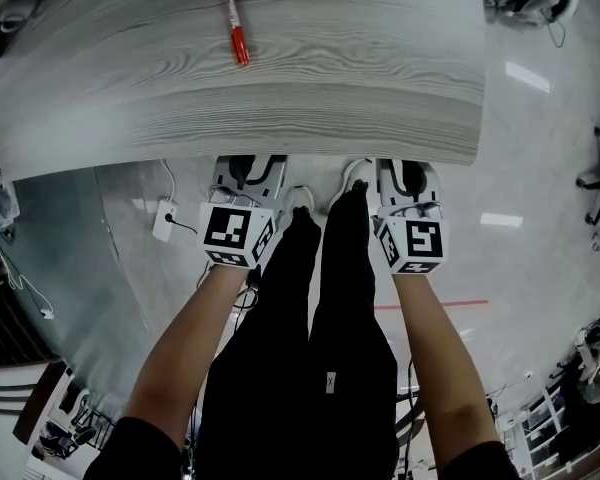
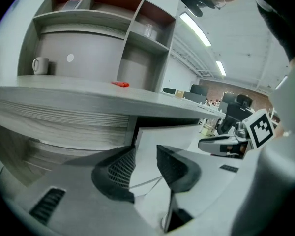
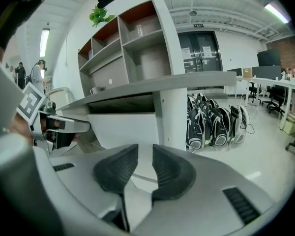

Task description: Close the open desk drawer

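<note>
The white drawer front [image 2: 160,137] shows under the grey wooden desk top [image 1: 280,78], with a dark gap above it; it also shows as a white drawer front [image 3: 120,127] in the right gripper view. How far it stands out I cannot tell. My left gripper [image 1: 248,168] and right gripper [image 1: 408,176] sit side by side just below the desk's front edge, their tips hidden under it. The left gripper [image 2: 145,154] is open with nothing between its jaws. The right gripper [image 3: 145,156] shows a narrow gap, also with nothing in it. Neither touches the drawer.
A red pen [image 1: 233,16] lies on the desk top. A shelf unit at the desk's back holds a white mug [image 2: 39,64]. The person's black-trousered legs [image 1: 320,298] stand between the arms. Black backpacks [image 3: 214,127] sit on the floor right of the desk's side panel [image 3: 173,117].
</note>
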Motion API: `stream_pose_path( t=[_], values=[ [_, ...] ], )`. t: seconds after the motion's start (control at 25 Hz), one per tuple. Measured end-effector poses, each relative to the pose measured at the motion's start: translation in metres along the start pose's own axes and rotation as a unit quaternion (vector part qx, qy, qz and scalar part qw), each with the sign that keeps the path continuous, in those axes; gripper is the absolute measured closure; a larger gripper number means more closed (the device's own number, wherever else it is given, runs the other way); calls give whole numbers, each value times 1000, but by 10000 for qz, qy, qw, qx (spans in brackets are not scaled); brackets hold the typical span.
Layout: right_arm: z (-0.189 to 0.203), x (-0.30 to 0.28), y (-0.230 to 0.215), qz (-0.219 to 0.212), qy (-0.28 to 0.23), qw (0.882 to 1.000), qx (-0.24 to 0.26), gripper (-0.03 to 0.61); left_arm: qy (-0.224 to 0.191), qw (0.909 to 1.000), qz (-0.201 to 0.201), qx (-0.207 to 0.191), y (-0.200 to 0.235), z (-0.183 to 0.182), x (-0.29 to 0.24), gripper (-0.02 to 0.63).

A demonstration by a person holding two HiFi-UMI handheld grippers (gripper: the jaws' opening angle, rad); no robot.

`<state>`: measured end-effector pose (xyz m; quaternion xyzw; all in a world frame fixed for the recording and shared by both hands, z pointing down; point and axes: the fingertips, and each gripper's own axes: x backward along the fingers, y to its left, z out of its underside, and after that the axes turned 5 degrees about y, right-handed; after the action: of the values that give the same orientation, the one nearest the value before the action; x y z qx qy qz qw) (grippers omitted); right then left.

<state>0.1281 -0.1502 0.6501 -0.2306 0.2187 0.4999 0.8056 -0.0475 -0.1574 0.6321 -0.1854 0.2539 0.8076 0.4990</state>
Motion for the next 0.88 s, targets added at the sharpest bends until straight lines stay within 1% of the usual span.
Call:
stream_pose_path(
  t=[0.16,0.36,0.48,0.72,0.88],
  values=[
    [-5,16,19,-142,-49,9999,43,476,-86,9997,-46,231,-7,-5,21,480],
    [-20,42,41,-234,-211,9995,48,476,-29,9997,-13,250,-26,-6,50,480],
    [-35,66,51,-236,-251,9994,59,476,-1,9998,12,199,-37,-14,77,480],
    [-92,138,77,-280,-450,9977,420,479,-239,9994,84,223,-56,-59,143,480],
    [-134,183,92,-219,-733,9961,433,482,-409,9990,128,86,-62,-98,180,480]
  ],
)
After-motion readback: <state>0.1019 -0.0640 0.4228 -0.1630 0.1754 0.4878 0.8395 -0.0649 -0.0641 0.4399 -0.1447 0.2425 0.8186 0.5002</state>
